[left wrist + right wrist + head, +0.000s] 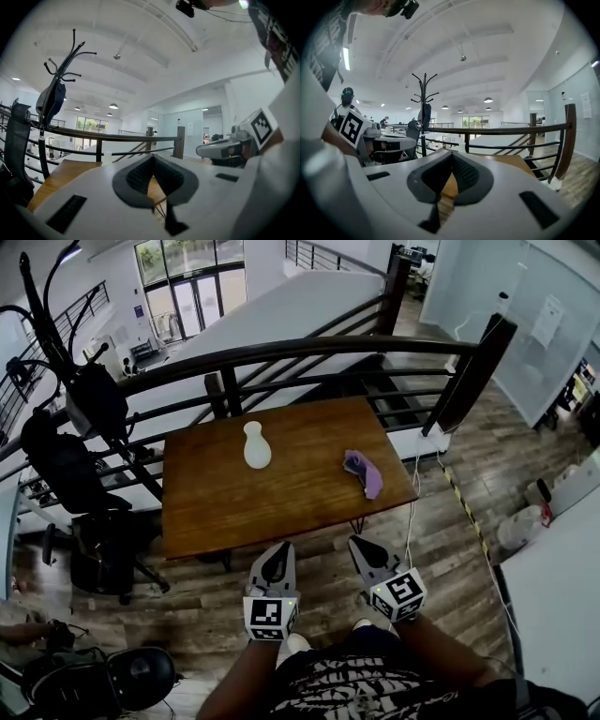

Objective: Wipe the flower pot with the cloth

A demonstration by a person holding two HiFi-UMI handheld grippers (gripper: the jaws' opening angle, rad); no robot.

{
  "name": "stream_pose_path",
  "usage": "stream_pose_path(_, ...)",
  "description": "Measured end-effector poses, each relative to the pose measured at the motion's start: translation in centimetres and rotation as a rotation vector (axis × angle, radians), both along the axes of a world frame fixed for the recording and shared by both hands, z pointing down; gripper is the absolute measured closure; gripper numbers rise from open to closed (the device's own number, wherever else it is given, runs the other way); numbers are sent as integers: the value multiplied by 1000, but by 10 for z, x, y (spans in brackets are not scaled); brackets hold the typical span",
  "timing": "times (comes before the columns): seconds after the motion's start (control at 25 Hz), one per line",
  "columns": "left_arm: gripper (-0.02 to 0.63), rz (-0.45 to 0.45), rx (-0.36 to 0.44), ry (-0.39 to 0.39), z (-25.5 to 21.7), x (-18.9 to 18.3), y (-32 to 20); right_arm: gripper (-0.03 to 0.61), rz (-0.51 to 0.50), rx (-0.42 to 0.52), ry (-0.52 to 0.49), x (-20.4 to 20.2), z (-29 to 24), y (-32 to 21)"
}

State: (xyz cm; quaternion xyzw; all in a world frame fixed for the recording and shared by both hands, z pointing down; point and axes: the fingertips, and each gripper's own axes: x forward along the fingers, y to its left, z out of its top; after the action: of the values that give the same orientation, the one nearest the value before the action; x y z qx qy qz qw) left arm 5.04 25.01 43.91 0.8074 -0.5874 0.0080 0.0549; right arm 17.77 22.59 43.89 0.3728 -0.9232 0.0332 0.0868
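A small white flower pot [257, 445], vase-shaped, stands upright on the brown wooden table [216, 512], left of the middle. A crumpled purple cloth [364, 472] lies on the table near its right edge. My left gripper [277, 557] and my right gripper [362, 550] hang side by side in front of the table's near edge, over the floor, apart from both things. Both are shut with nothing in them; the left gripper [152, 158] and the right gripper [451, 157] show their tips meeting. Neither gripper view shows the pot or the cloth.
A dark curved railing [309, 348] runs behind the table with a stairwell beyond. A black coat rack with bags [70, 399] stands at the left, office chairs [103, 559] below it. Wooden floor surrounds the table; a white counter [562, 596] is at the right.
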Motion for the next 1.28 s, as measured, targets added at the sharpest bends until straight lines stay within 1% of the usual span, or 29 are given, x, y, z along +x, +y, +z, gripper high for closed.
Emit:
stream_pose_path(0.16,615,51,-25,14,11,-2,1,580,27,-1,41,-10,8,7)
stream_pose_path(0.32,615,67,-55,39,22,-8,0,580,29,-26,84,-19,19,13)
stream_pose_path(0.56,615,61,-47,46,18,-25,-16,580,50,-32,72,-29,16,-2)
stream_pose_path(0.84,615,42,-85,35,31,-38,-44,580,47,-46,57,-35,26,-41)
stream_pose_path(1.04,615,23,-147,33,42,-41,-75,578,31,-72,35,-37,33,-77)
stream_pose_path(1.12,615,18,-165,25,46,-36,-95,578,20,-59,67,-32,37,-97)
stream_pose_path(1.24,615,10,-183,7,52,-24,-128,578,-24,0,172,-23,46,-125)
stream_pose_path(1.28,615,7,-188,2,54,-20,-140,578,-35,5,187,-20,49,-135)
